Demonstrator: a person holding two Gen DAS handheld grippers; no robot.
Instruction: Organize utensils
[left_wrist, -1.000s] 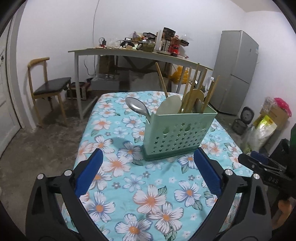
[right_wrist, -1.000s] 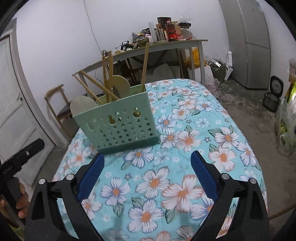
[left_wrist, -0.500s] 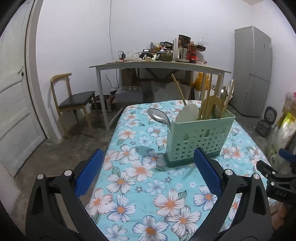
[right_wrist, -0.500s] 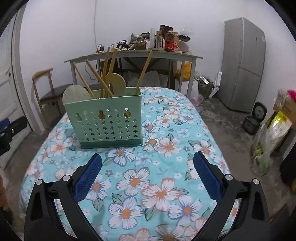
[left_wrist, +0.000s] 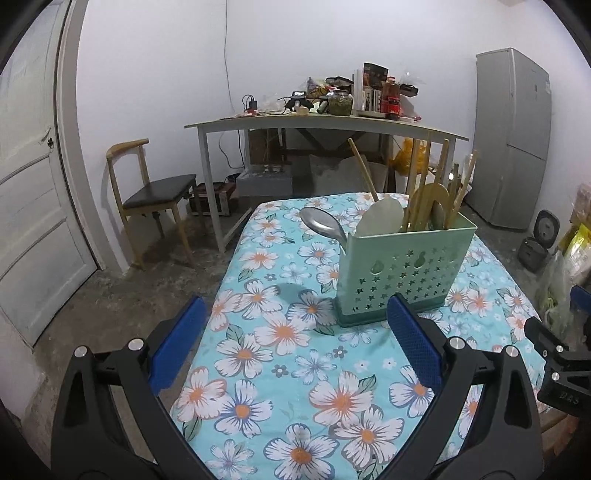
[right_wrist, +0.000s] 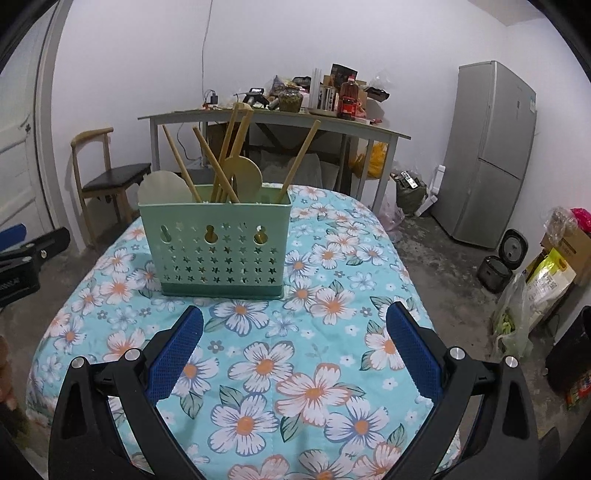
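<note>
A green perforated utensil holder (left_wrist: 400, 271) (right_wrist: 218, 243) stands upright on the floral tablecloth (left_wrist: 295, 354) (right_wrist: 314, 350). In it stand wooden chopsticks (right_wrist: 218, 162), a wooden spatula (right_wrist: 243, 175), a pale rice paddle (left_wrist: 380, 218) (right_wrist: 164, 188) and a metal spoon (left_wrist: 323, 225) that leans out over its left side. My left gripper (left_wrist: 295, 350) is open and empty, held back from the holder at the near left. Open and empty too, my right gripper (right_wrist: 293, 350) faces the holder's front from the near side.
Behind the table stand a cluttered grey desk (left_wrist: 325, 122) (right_wrist: 273, 116), a wooden chair (left_wrist: 151, 192) (right_wrist: 107, 177) on the left and a grey fridge (left_wrist: 513, 136) (right_wrist: 491, 155) on the right. Bags and a rice cooker (right_wrist: 509, 245) sit on the floor at right.
Both grippers have drawn back and risen away from the holder, which now looks smaller and farther. The holder and its utensils have not moved. Both stay open.
</note>
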